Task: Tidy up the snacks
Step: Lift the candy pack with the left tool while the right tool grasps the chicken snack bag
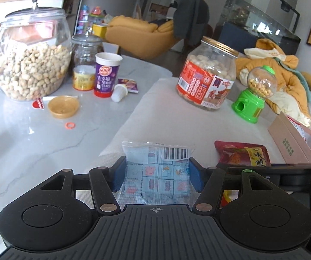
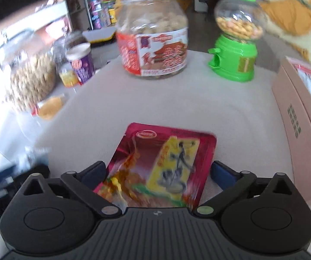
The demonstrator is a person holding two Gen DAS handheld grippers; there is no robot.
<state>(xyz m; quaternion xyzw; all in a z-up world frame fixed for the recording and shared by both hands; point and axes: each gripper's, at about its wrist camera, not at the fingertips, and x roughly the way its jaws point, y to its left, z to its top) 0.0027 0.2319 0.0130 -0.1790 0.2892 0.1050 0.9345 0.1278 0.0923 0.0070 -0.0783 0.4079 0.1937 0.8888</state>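
gripping clear blue candy bag [image 1: 155, 173] in left claw [image 1: 157, 176] | right claw [image 2: 158, 174] spread wide, pads clear of red snack pouch [image 2: 162, 164] between them

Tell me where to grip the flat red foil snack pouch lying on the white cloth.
Take the red foil snack pouch across its near end, coming from the near side. It lies flat, long axis pointing away, and the open right gripper already straddles its two long edges, so closing there pinches its width.
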